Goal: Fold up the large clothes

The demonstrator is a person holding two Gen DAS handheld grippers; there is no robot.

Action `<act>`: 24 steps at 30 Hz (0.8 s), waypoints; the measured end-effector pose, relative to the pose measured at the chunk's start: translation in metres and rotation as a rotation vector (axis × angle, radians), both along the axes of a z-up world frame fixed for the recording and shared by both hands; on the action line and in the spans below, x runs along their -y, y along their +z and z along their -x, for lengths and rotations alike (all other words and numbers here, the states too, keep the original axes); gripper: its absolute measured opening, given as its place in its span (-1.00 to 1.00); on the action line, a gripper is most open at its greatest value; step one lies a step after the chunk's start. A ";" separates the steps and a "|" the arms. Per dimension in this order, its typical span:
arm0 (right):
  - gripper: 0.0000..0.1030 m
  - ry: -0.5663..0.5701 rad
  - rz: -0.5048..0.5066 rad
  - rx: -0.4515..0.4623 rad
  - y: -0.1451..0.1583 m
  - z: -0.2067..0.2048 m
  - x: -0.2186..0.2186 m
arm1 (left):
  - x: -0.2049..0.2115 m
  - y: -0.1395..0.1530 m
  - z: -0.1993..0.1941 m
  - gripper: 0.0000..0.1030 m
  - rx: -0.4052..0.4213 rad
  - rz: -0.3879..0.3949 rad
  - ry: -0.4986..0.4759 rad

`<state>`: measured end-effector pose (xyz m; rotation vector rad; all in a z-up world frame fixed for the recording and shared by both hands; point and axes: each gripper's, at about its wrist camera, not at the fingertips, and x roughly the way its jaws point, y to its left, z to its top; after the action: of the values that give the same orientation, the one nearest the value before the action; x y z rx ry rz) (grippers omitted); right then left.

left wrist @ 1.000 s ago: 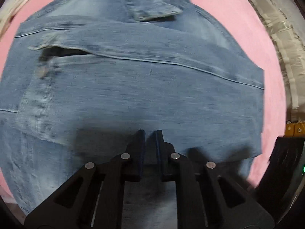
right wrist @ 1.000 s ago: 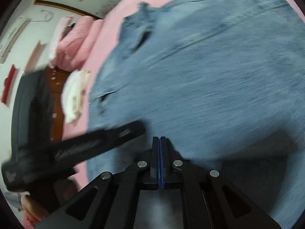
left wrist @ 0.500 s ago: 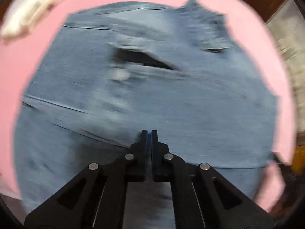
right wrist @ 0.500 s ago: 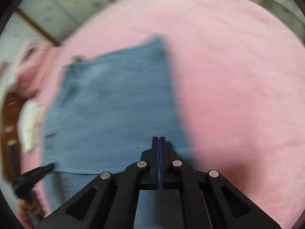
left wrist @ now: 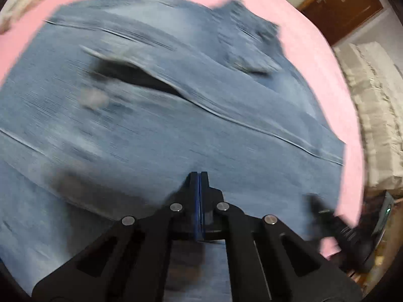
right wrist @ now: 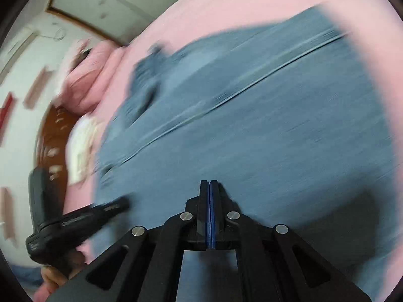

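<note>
The jeans [left wrist: 176, 130] are faded mid-blue denim with paler washed patches and lighter stitched seams, and a dark slit of a pocket opening shows on them. Under the jeans the bed [left wrist: 309, 58] is plain pink all round, with pink pillows [right wrist: 88, 75] beyond the jeans in the right wrist view. Both claws are black with blue pads: the left claw [left wrist: 199, 176] and the right claw [right wrist: 209, 183].

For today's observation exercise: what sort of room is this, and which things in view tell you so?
Most likely a bedroom: a bed under a pink bedsheet, pink pillows against a carved wooden headboard, and denim jeans spread out for folding.
</note>
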<state>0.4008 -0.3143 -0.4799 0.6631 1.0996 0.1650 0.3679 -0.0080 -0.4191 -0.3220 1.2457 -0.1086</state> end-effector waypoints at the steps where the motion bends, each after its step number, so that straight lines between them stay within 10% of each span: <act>1: -1.00 -0.055 0.046 -0.010 -0.001 0.002 0.026 | -0.013 0.000 -0.002 -0.98 0.019 -0.028 0.011; 7: -1.00 -0.274 0.333 -0.079 0.025 0.013 0.105 | -0.041 0.011 -0.006 -0.99 0.022 -0.146 0.093; 9: -1.00 -0.289 0.229 -0.020 0.036 0.013 0.098 | -0.012 0.017 -0.004 -0.98 0.055 -0.165 0.027; 15: -1.00 -0.044 -0.225 0.021 0.022 -0.018 -0.011 | 0.084 0.011 -0.014 -0.98 0.025 0.103 -0.074; 19: -1.00 0.072 -0.198 -0.037 0.005 -0.036 -0.062 | 0.111 -0.009 -0.039 -0.98 -0.010 0.083 -0.062; 24: -1.00 -0.006 -0.070 -0.028 0.000 -0.057 -0.003 | 0.054 0.003 -0.061 -0.99 0.107 -0.121 -0.042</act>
<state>0.4580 -0.3112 -0.4799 0.7328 1.1229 0.1900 0.4285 -0.0618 -0.4165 -0.1832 1.1483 -0.0853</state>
